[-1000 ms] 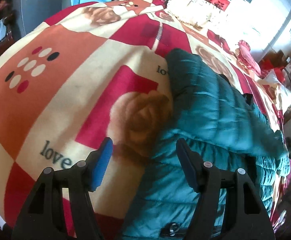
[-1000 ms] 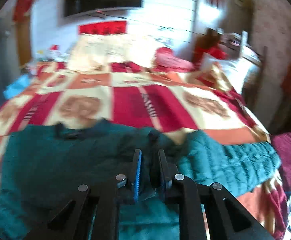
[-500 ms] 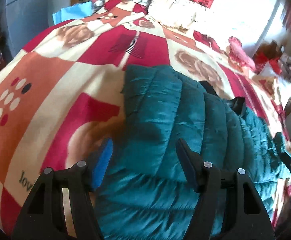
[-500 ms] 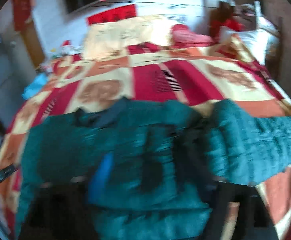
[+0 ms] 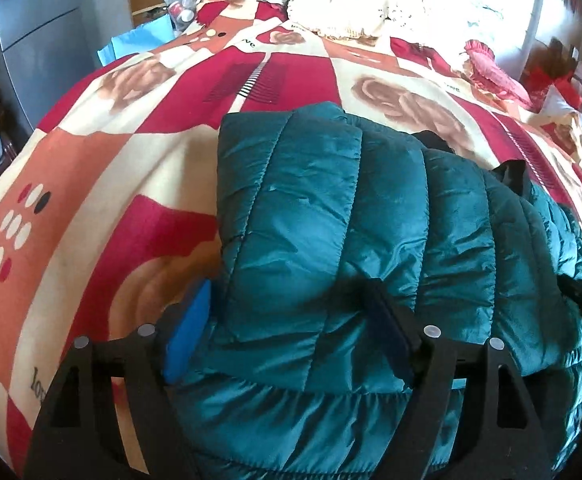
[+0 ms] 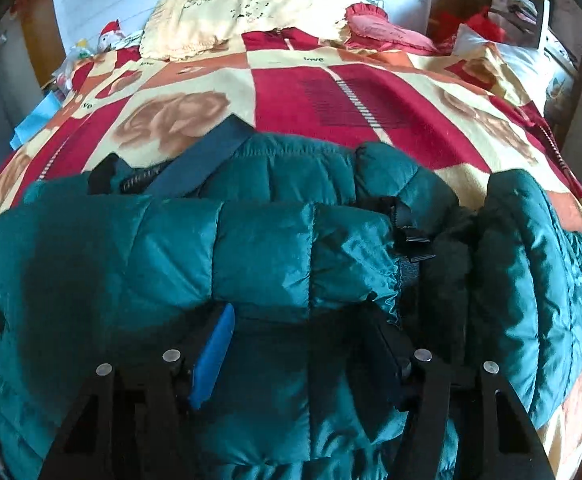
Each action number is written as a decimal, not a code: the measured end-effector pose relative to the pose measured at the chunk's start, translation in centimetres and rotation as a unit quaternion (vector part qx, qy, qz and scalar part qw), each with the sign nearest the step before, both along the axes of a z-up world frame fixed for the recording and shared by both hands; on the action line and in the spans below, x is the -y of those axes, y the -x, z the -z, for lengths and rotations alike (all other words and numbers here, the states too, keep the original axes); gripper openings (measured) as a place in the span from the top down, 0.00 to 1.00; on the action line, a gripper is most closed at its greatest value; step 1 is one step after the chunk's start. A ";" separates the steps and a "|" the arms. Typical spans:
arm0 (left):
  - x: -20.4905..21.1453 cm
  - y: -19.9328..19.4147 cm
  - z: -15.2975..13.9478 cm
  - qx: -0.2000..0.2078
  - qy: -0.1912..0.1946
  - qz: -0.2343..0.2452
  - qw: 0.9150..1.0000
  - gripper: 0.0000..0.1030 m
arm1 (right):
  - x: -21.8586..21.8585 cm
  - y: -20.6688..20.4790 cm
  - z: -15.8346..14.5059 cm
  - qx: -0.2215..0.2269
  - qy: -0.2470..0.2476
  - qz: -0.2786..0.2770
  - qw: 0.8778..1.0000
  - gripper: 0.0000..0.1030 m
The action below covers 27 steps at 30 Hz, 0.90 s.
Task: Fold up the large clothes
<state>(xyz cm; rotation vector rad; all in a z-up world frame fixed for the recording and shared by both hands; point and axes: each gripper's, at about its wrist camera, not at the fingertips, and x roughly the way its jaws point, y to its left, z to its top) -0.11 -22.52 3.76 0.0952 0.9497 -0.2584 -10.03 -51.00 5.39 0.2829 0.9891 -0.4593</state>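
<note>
A large teal quilted puffer jacket (image 5: pixel 331 208) lies on a bed with one sleeve folded across its body. It also shows in the right wrist view (image 6: pixel 251 248), with a dark collar at the far edge and a second sleeve (image 6: pixel 531 248) bunched at the right. My left gripper (image 5: pixel 287 316) is open and straddles the folded sleeve's near end. My right gripper (image 6: pixel 303 340) is open and rests low over the sleeve cuff (image 6: pixel 371 280), jaws wide apart.
The bed is covered by a red, cream and orange rose-pattern blanket (image 5: pixel 111 152). A cream pillow (image 5: pixel 339 4) and a pink cushion (image 5: pixel 491 68) lie at the headboard. A grey cabinet (image 5: pixel 31 32) stands to the left, clutter (image 6: pixel 491 16) to the right.
My right gripper has let go of the sleeve and opened wide. My left gripper moved right from the blanket onto the folded sleeve. The sleeve now lies flat across the jacket.
</note>
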 end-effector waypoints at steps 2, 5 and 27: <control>0.0 0.2 0.0 0.002 -0.001 0.001 1.000 0.24 | -0.2 1.3 -1.3 0.019 -0.006 -0.004 1.000 0.40; 0.1 0.2 0.0 0.004 -0.002 0.000 1.000 0.24 | -1.2 3.8 -3.6 0.052 -0.003 -0.013 0.999 0.40; 1.0 6.1 -5.1 0.010 0.055 0.045 0.997 0.24 | -3.5 8.4 -5.0 0.035 0.016 -0.022 0.999 0.34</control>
